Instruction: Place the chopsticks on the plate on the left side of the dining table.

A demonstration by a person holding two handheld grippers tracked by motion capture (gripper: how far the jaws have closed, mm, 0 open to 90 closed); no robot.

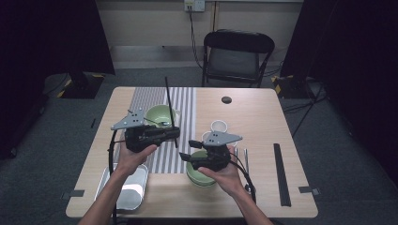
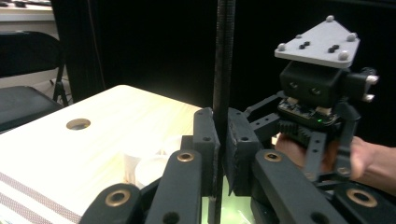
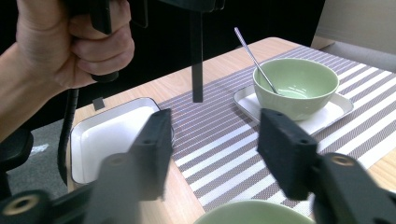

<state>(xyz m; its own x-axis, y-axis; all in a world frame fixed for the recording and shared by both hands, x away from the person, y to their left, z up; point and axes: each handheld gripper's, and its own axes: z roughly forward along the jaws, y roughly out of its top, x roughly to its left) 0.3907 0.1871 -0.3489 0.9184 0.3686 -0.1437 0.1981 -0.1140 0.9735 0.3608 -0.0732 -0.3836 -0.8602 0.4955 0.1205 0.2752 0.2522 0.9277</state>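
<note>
- The table (image 1: pixel 141 197) carries a striped mat (image 1: pixel 185 101) down its middle, so the dishes have a set place.
- A white tray (image 1: pixel 123 194) lies at the near left corner, away from the work.
- One green bowl (image 1: pixel 158 115) with a spoon (image 3: pixel 254 58) stands on a plate (image 3: pixel 338 105) on the far mat; more green bowls (image 1: pixel 199 177) sit stacked near, under the right hand.
- The left gripper (image 2: pixel 223 154) hangs above the mat, its fingers (image 2: pixel 205 140) pinching a thin black stick (image 2: pixel 223 60), held upright so the free lower end hangs clear.
- The right gripper (image 3: pixel 212 140) waits just beside it, its fingers (image 3: pixel 156 140) spread, nothing between them.
</note>
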